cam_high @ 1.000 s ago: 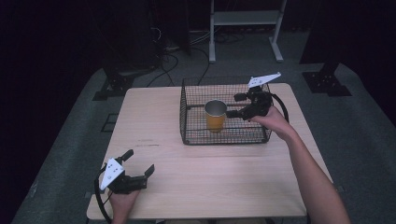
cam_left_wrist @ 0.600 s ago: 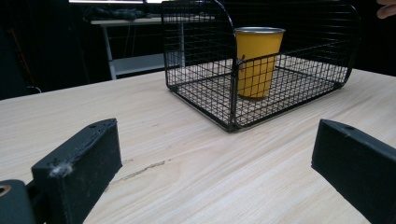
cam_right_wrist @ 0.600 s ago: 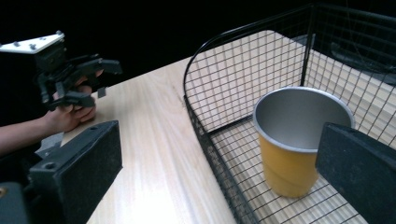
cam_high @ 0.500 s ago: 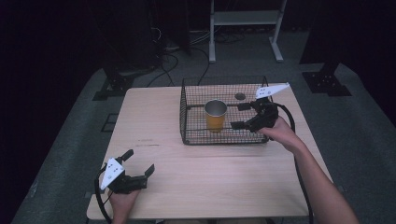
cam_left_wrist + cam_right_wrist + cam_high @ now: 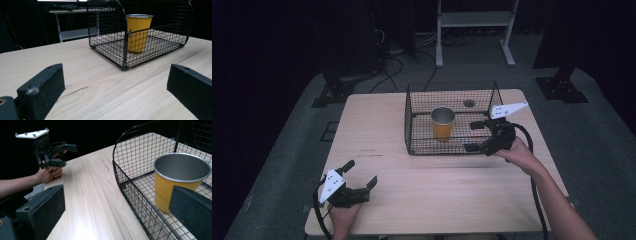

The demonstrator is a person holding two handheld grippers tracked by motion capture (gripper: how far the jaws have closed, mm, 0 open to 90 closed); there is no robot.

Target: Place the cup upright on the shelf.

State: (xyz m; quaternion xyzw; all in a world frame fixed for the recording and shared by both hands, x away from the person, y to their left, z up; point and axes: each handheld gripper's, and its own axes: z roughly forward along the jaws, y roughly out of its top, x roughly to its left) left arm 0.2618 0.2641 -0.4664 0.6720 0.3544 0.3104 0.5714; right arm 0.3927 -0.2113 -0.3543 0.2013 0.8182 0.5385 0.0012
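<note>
The yellow metal cup (image 5: 443,123) stands upright, long axis vertical, inside the black wire basket (image 5: 422,146). The right gripper (image 5: 478,135), jaws spread and empty, sits nearest at the basket's right wall; the left gripper (image 5: 361,176), likewise spread, rests well apart near the table (image 5: 377,135) edge.

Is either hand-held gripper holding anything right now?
No. Both are open and empty; the yellow cup stands free in the wire basket.

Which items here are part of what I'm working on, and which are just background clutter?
Likely in play:
yellow metal cup
black wire basket holding it
right gripper, open at the basket
left gripper, open, idle

Background:
wooden table
white metal stand
floor cables
</note>
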